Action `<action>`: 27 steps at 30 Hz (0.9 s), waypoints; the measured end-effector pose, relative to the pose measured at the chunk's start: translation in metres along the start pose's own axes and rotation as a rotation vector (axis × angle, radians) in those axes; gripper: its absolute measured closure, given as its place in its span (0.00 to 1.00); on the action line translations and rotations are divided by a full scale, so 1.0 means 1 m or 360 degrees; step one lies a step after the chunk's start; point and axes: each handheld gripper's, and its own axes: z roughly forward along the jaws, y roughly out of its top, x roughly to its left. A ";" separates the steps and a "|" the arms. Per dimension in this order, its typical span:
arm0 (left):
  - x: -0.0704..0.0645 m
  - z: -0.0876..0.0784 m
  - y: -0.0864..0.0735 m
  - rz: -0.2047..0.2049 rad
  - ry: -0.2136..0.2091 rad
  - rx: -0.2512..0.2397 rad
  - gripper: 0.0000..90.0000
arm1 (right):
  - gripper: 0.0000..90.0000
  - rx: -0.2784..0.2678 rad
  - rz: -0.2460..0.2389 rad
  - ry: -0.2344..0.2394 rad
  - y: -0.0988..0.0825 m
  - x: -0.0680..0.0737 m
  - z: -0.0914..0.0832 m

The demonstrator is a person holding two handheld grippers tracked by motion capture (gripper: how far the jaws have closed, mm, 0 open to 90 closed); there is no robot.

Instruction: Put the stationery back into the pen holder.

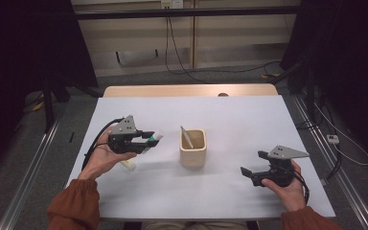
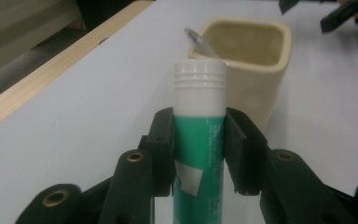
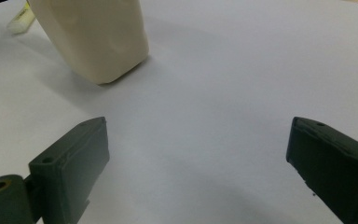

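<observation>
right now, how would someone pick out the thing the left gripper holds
On the white table, look left of the cream cup. There the left gripper clamps a green tube with a ribbed white cap, unlike the pale piece lying below it.

green glue stick (image 2: 199,140), white-capped, level above table, pointing toward cup.

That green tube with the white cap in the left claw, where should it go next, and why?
Probably a short carry toward the cream square ceramic cup until the cap is over its mouth. The left gripper is clamped on the green tube with the white ribbed cap, off the table, cap pointing at the cup. The cup already holds one slim item, and the right gripper waits open.
</observation>
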 end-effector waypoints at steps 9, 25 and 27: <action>-0.008 -0.002 0.000 -0.0152 0.0059 -0.0164 0.73 | 0.06 -0.0006 0.0005 0.0009 0.000 0.001 0.001; -0.025 -0.010 0.019 -0.0241 0.0289 -0.0377 0.73 | 0.06 -0.0017 0.0007 0.0009 -0.001 0.001 -0.001; -0.029 -0.010 0.022 -0.0222 0.0267 -0.0413 0.73 | 0.06 -0.0017 0.0004 0.0008 -0.001 0.002 -0.001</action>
